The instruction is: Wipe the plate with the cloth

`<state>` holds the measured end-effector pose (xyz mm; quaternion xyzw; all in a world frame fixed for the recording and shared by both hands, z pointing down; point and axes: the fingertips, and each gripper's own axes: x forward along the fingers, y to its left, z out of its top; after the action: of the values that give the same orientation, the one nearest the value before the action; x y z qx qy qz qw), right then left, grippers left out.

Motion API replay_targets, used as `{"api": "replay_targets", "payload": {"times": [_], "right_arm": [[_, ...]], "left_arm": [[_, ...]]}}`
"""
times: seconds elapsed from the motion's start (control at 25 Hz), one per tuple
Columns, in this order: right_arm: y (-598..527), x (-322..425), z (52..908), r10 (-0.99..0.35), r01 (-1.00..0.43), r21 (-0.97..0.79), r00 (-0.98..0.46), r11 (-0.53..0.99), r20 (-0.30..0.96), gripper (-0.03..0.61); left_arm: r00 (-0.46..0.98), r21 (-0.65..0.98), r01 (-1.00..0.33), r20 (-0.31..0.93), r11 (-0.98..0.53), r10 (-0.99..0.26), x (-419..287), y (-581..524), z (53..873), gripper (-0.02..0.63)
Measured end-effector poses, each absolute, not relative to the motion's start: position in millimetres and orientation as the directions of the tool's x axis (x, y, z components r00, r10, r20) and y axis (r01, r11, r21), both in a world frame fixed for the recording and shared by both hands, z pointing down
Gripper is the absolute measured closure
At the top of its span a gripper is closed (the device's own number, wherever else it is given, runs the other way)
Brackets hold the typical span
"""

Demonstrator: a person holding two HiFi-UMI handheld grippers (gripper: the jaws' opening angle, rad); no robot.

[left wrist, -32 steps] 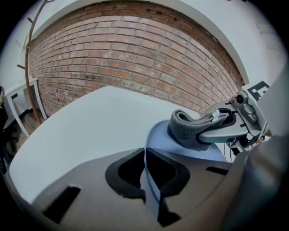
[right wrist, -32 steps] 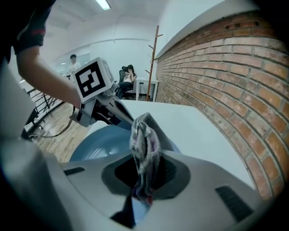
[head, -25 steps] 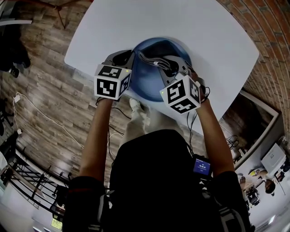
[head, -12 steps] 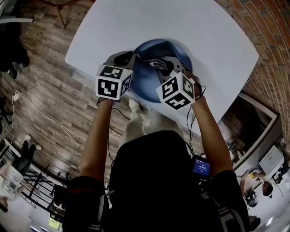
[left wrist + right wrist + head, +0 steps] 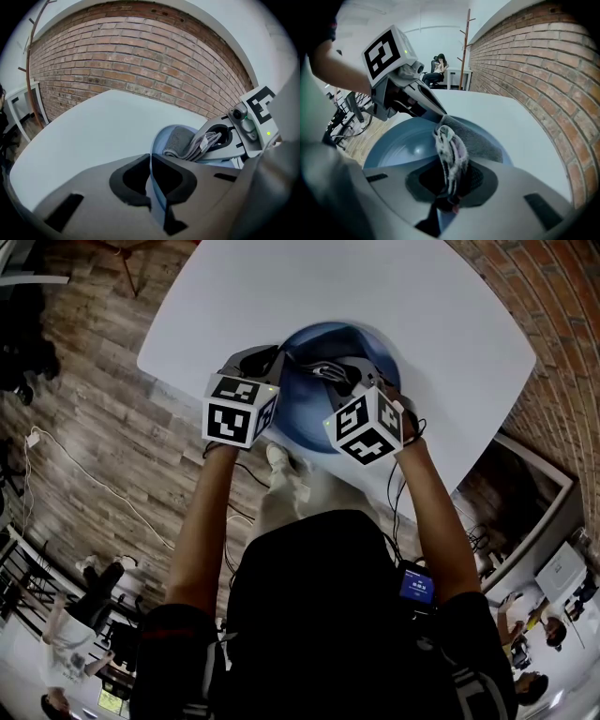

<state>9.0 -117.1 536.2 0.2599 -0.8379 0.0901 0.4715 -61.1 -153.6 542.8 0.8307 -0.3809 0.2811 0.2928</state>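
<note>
Left tool (image 5: 151, 180) clamps the plate (image 5: 401, 145) rim, right tool (image 5: 451, 183) grips the cloth (image 5: 451, 147), both grips hidden overhead.

Both bare forearms are reaching forward side by side, the left arm (image 5: 199, 531) and the right arm (image 5: 439, 521) running almost parallel, with each gripper's marker cube facing up toward the head camera. The left gripper (image 5: 265, 360) is pinching its jaws together on the thin rim of the plate (image 5: 161, 138). The right gripper (image 5: 330, 373) is angling in toward the left one, its jaws clamping a bunched cloth (image 5: 451, 145).
</note>
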Motion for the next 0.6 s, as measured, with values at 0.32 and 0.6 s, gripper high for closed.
{"api": "replay_targets", "payload": {"times": [0.32, 0.6], "right_arm": [[-118.0, 22.9, 537.1, -0.344, -0.536, 0.094, -0.387, 0.839, 0.855, 0.526], [-114.5, 34.8, 539.3, -0.321, -0.535, 0.086, -0.363, 0.841, 0.875, 0.526]], "left_arm": [[0.549, 0.275, -0.801, 0.690, -0.531, -0.471, -59.0, -153.5, 542.6, 0.586], [0.548, 0.280, -0.807, 0.683, -0.520, -0.482, -58.4, -153.7, 543.3, 0.585]]}}
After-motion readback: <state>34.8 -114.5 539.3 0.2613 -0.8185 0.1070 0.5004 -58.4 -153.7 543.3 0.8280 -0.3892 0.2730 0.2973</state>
